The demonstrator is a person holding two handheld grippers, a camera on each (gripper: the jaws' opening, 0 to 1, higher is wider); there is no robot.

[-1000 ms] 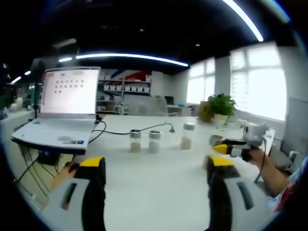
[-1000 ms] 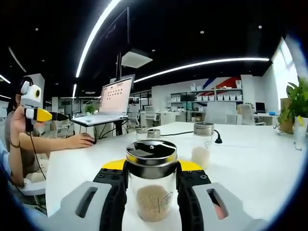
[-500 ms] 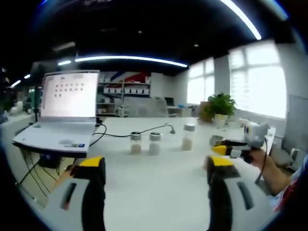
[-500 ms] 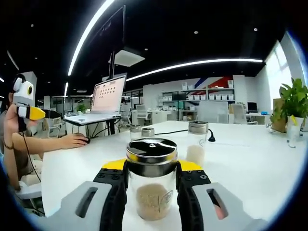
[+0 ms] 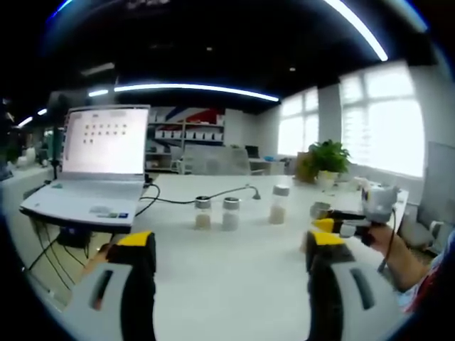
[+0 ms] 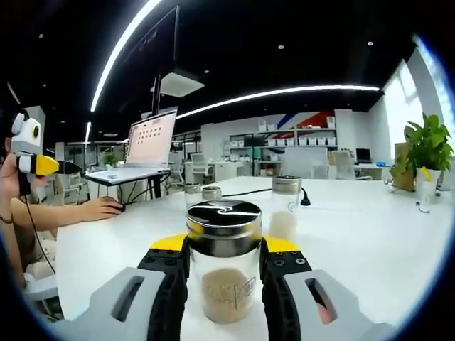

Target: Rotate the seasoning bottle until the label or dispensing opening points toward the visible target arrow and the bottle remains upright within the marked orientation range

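Note:
A glass seasoning bottle [image 6: 225, 273] with a steel lid and brownish powder stands upright on the white table [image 6: 370, 241]. My right gripper [image 6: 225, 250] is shut on it, one jaw against each side. A faint label shows low on the glass, facing the camera. In the left gripper view this gripper [image 5: 353, 224] sits at the right with the bottle's lid [image 5: 320, 209] at its tip. My left gripper [image 5: 231, 245] hovers open over the table with nothing between its jaws, and it appears again [image 6: 30, 148] held high at the left. I see no target arrow.
Three more seasoning bottles [image 5: 203, 213] [image 5: 230, 212] [image 5: 279, 204] stand mid-table, with a black cable [image 5: 178, 199] behind them. An open laptop [image 5: 99, 167] sits at the table's left end. A hand [image 6: 99, 208] rests on the table. A potted plant [image 5: 327, 158] stands far right.
Both views have drifted slightly with the hands. The bottle stays upright in the right gripper's hold, and the left gripper stays open.

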